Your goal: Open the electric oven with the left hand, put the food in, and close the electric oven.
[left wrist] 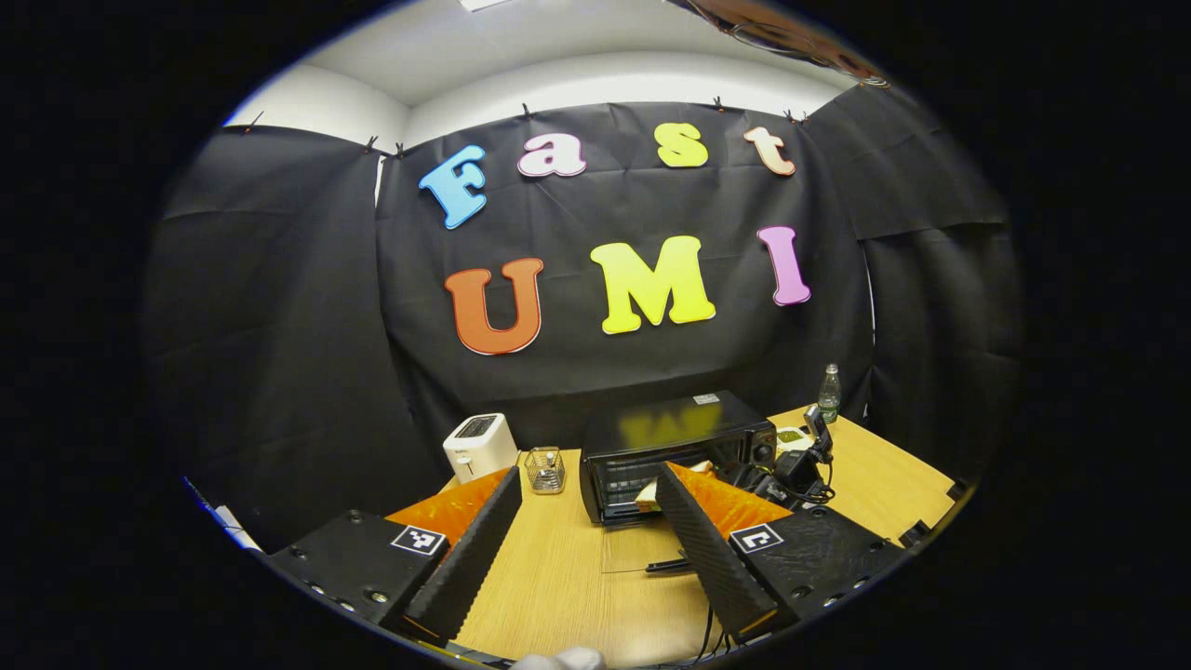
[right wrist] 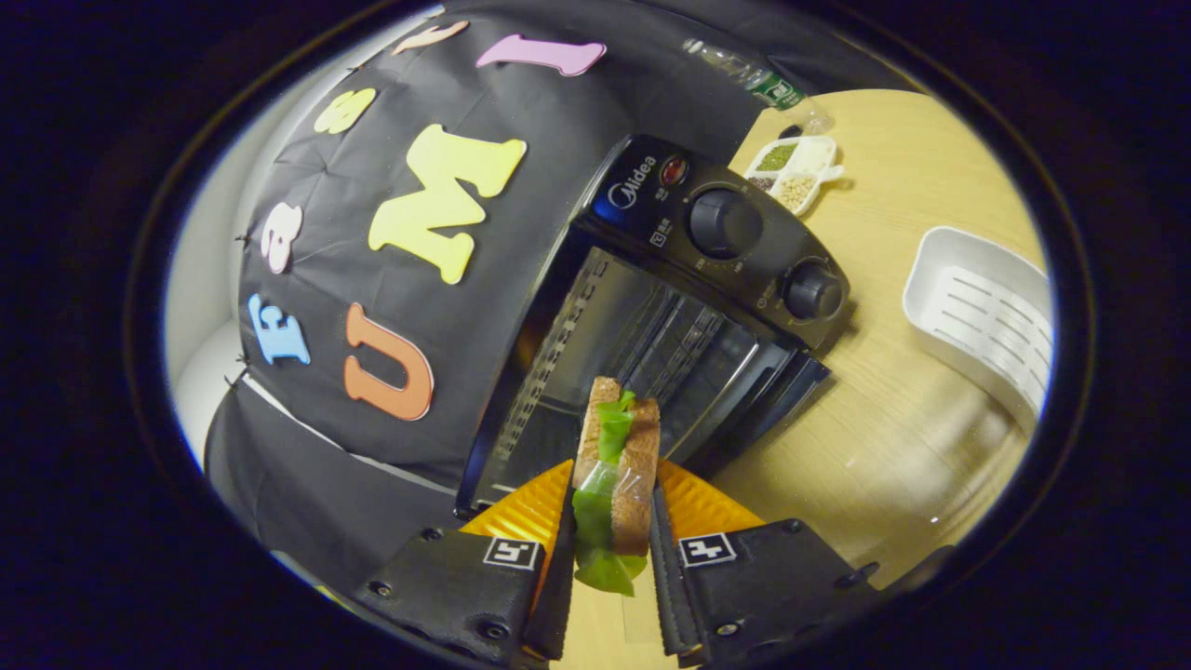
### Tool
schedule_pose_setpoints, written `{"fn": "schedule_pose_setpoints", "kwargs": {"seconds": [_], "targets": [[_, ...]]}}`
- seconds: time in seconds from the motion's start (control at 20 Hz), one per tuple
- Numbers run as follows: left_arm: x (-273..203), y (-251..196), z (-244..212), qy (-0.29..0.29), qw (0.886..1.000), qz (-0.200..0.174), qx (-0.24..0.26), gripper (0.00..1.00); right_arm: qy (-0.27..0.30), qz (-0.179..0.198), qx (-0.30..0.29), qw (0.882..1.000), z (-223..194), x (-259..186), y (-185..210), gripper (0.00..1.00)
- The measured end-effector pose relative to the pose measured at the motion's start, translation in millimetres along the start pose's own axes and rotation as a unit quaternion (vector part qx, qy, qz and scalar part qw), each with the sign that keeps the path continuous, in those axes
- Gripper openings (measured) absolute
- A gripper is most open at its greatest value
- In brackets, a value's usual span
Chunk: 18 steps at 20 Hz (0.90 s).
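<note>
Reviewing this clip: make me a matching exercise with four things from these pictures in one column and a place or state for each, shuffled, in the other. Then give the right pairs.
Things:
1. sandwich
2. electric oven
3. left tool
4. white toaster

Places or states:
A. open, holding nothing
B. door down, inside rack in view
C. clamped between the right tool's fingers
D. on the table to the left of the oven, seen from the left gripper view

Pairs: 1-C, 2-B, 3-A, 4-D
</note>
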<state>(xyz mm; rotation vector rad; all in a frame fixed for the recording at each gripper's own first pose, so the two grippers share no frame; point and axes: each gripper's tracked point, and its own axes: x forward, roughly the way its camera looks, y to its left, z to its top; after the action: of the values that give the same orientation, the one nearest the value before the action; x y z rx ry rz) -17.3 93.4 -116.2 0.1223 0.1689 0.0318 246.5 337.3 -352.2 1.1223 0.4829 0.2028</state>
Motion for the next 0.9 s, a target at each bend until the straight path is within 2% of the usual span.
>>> {"fn": "schedule_pose_setpoints", "kwargs": {"seconds": [0.05,0.1,0.15,0.55,0.75,0.8,0.9], "targets": [[1,2,-3,0.003,1.000,0.001,-0.003,0.95,-0.001,0.001,0.005,1.000,-1,7,2,0.41],[2,3,-4,0.005,1.000,0.001,-0.006,0.95,-0.001,0.001,0.008,1.000,-1,13,3,0.40],[4,4,-4,0.006,1.000,0.002,-0.009,0.95,-0.002,0.002,0.007,1.000,-1,18,5,0.31],[19,8,-15,0.020,1.000,0.008,-0.018,0.95,-0.012,-0.011,-0.017,1.000,0,57,5,0.31],[23,11,-22,0.030,0.999,0.014,-0.027,0.95,-0.020,-0.029,-0.056,0.998,2,67,0,0.33],[24,11,-23,0.031,0.999,0.014,-0.029,0.95,-0.023,-0.036,-0.068,0.997,4,68,-2,0.39],[25,12,-24,0.031,0.999,0.015,-0.030,0.95,-0.028,-0.060,-0.099,0.993,6,68,-8,0.42]]}}
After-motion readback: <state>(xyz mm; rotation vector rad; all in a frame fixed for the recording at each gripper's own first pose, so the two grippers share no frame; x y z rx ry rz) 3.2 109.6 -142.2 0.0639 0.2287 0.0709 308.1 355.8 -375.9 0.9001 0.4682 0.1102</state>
